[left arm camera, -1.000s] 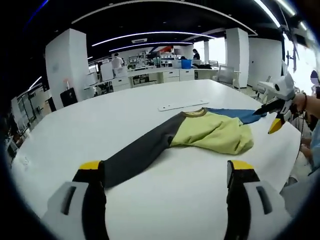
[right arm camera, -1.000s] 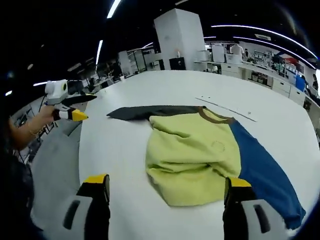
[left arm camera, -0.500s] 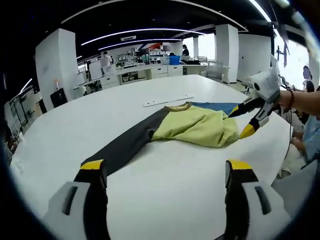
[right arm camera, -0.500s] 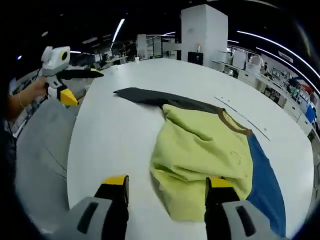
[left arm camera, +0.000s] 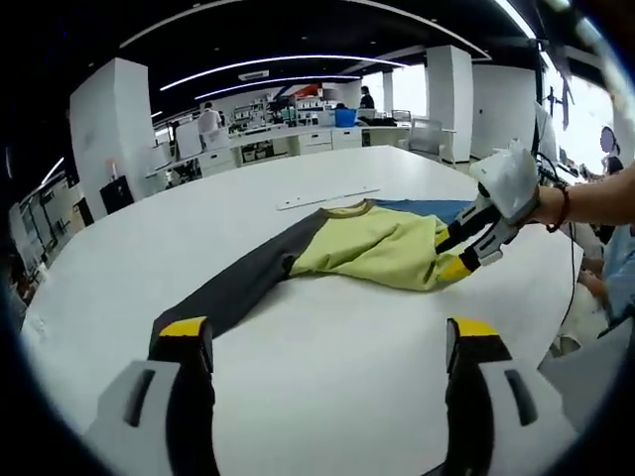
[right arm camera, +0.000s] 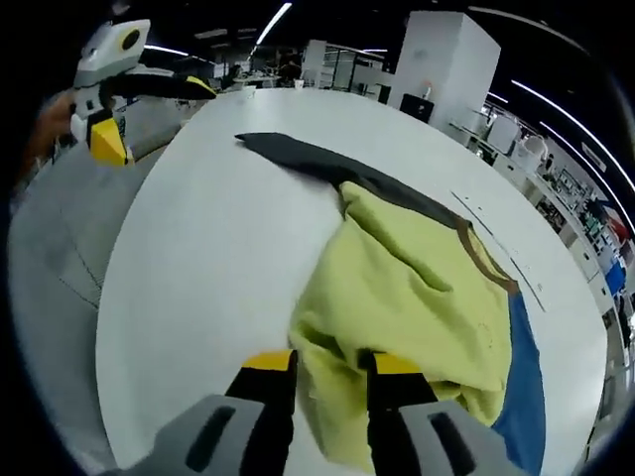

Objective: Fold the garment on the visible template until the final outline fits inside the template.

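- Left gripper view: large white table (left arm camera: pixel 327 367) spreads ahead of the left gripper (left arm camera: pixel 332 342) and under both its jaws; the office room lies far beyond the table's far edge.
- Garment (left arm camera: pixel 372 248) lies flat on the table, ahead of the left gripper and somewhat to its right. Body is yellow-green, with a brown collar on the far side.
- Dark grey sleeve (left arm camera: pixel 233 288) runs from the body back toward the left gripper, its end close to the left jaw tip. I cannot tell whether it touches the jaw.
- Blue sleeve (left arm camera: pixel 422 209) shows as a strip behind the body, on the far side.
- Pale template strip (left arm camera: pixel 327 198) lies on the table just beyond the collar, apart from the cloth.
- Left gripper: jaws stand wide apart, bare table between them, nothing held.
- Right gripper (left arm camera: pixel 458 250) comes in from the right, held by a hand (left arm camera: pixel 551 203) with a bracelet; its yellow tips sit at the near-right edge of the yellow-green body.
- Right gripper view: garment (right arm camera: pixel 417 297) sits directly ahead of the right gripper (right arm camera: pixel 332 365); the lower hem lies between the jaws.
- Right gripper: jaws nearly together, a fold of yellow-green hem pinched in the narrow gap between the yellow tips.
- Grey sleeve (right arm camera: pixel 298 159) stretches away ahead and to the left; blue sleeve (right arm camera: pixel 521 387) lies to the right.
- Left gripper (right arm camera: pixel 149 109) shows far off at upper left, beyond the table edge, jaws spread.
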`<state>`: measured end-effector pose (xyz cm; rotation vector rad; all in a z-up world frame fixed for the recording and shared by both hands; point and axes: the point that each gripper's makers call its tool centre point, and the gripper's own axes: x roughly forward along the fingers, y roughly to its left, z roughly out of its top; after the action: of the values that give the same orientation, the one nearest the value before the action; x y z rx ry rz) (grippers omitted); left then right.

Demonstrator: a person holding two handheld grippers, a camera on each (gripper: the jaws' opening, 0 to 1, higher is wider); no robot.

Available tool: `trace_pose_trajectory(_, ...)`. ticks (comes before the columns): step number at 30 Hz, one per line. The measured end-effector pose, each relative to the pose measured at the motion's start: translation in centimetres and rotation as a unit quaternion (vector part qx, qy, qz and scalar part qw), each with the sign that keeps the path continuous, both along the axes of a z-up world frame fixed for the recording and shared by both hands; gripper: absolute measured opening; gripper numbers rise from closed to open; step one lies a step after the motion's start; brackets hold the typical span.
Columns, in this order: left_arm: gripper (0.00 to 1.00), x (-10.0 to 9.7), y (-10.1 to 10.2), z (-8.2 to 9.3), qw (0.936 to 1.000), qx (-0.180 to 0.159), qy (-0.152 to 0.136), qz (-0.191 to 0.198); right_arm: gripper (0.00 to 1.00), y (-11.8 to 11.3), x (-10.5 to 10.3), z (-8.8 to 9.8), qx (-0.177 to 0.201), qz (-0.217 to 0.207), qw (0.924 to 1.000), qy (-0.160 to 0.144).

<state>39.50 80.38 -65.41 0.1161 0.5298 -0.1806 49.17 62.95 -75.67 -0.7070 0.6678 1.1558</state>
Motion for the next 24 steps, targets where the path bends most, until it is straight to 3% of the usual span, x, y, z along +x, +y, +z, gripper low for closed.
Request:
trace_pose_trajectory(9,0.94,-0.2,-0.5,-0.2,1.0,-0.008,0.005,-0.001,0.21,-0.3,-0.2,-1.7,-0.033,0.022,0.9992,0.006)
trace_pose_trajectory(14,0.95,-0.2,-0.8,-0.5,0.9999,-0.009,0.005,-0.008,0.08,-0.1,0.8,-1.6,-0.03,0.023,0.9993,-0.007)
trace_pose_trajectory(16,0.95,-0.2,-0.9,-0.4,0.9999,-0.014,0.003,-0.009,0.0,0.0,0.9,-1.0,-0.012,0.01,0.9997,0.017)
trace_pose_trajectory(21,0.94,0.1,-1.1,-0.3,0.9998,-0.014,-0.001,-0.015,0.0,0.4,1.8,2.0,0.038,-0.013,0.9981,0.047)
trace_pose_trajectory(22,0.93,0.1,-1.1,-0.3,0.9997,-0.015,-0.002,-0.016,0.0,0.5,2.2,2.8,0.052,-0.028,0.9965,0.06)
trace_pose_trajectory(24,0.92,0.3,-1.2,-0.4,0.9997,-0.018,-0.002,-0.018,0.0,0.6,3.7,4.4,0.08,-0.062,0.9932,0.057)
